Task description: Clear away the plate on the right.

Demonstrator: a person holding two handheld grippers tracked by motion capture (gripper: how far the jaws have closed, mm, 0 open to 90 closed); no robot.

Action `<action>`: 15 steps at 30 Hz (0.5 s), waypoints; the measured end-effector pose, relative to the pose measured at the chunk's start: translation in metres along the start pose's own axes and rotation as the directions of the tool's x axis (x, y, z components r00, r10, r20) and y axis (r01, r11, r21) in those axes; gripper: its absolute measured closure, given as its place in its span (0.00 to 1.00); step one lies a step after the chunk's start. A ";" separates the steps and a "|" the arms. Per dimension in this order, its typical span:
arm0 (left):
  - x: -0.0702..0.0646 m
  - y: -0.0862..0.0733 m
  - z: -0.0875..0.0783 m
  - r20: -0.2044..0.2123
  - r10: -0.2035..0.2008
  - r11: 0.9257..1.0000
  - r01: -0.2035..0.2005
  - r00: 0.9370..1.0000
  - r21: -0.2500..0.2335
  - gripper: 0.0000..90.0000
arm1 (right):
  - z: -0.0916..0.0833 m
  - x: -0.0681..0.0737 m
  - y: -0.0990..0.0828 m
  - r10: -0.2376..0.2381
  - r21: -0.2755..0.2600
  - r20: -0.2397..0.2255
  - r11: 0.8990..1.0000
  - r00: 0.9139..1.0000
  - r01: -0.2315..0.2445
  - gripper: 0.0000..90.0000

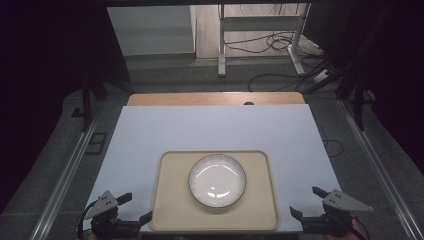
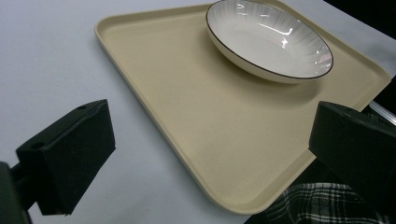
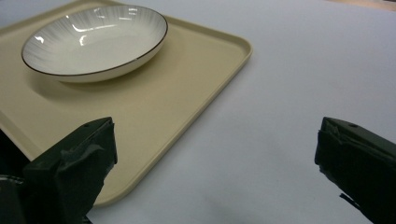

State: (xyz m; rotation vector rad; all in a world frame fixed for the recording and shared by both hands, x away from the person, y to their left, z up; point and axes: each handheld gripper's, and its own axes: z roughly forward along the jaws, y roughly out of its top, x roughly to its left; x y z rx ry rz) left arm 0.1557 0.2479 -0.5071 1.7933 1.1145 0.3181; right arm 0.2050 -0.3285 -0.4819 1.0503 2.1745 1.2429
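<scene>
Tray (image 1: 172, 210) lies lengthwise between my two grippers, the plate (image 1: 217, 180) resting at its middle. My left gripper (image 1: 136, 208) flanks the tray's left end, my right gripper (image 1: 306, 202) its right end, equally near, both with jaws spread wide.

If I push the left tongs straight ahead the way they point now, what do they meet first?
Probably the near corner of the beige plastic tray, which lies between the open left tongs. Beyond it sits the white ribbed bowl with a dark rim. Depth is hard to judge.
</scene>
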 end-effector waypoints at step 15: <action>0.000 0.001 0.001 0.003 0.001 1.000 -0.001 1.000 0.004 0.00 | -0.006 -0.010 -0.011 0.037 -0.001 0.018 0.999 0.999 -0.037 0.00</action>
